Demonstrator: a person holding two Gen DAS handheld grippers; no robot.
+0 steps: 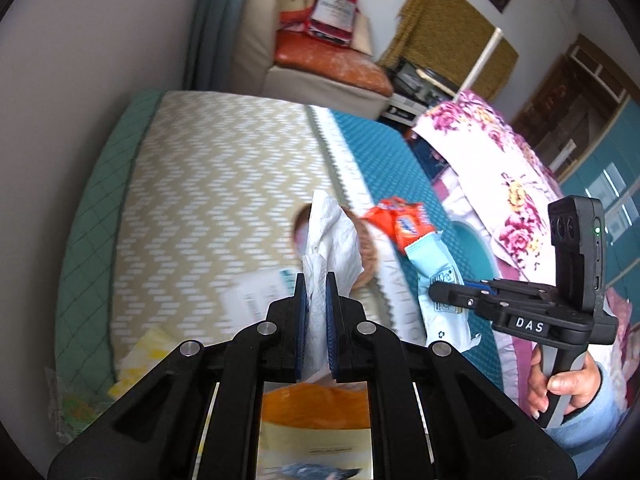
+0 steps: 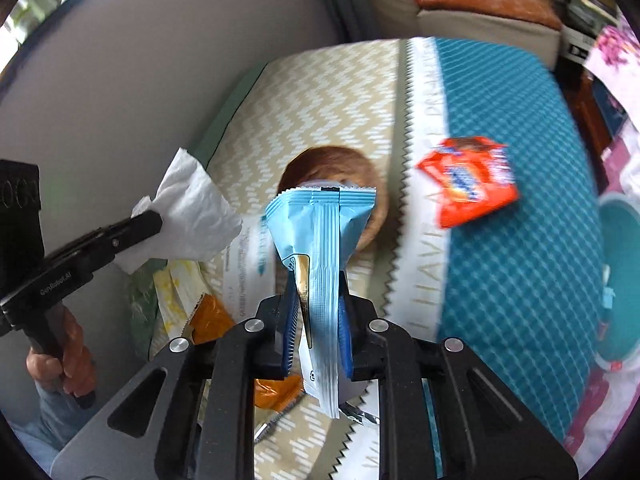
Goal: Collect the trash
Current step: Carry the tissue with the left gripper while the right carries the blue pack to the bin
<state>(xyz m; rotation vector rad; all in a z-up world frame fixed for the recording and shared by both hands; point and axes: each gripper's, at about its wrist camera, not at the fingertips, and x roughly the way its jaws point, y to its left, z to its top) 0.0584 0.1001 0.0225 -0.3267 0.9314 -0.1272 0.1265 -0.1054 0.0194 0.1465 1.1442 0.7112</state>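
Note:
My left gripper [image 1: 316, 280] is shut on a crumpled white tissue [image 1: 332, 232], which stands up between the blue pads; the right wrist view shows the same tissue [image 2: 192, 216] at the tip of the left gripper [image 2: 154, 218]. My right gripper [image 2: 318, 284] is shut on a light blue snack wrapper [image 2: 320, 232], lifted off the bed. From the left wrist view that wrapper [image 1: 432, 268] hangs from the right gripper [image 1: 434, 292]. A red-orange wrapper [image 2: 468, 188] lies on the teal part of the bedcover. A brown woven basket [image 2: 332, 164] sits behind the blue wrapper.
Loose litter lies on the chevron bedcover [image 1: 208, 184]: a white printed paper [image 2: 244, 272], a yellow wrapper [image 1: 148, 352], an orange wrapper [image 2: 212, 316]. A teal round container [image 2: 620, 272] stands at the right. A floral blanket [image 1: 508, 168] is on the right, a wall on the left.

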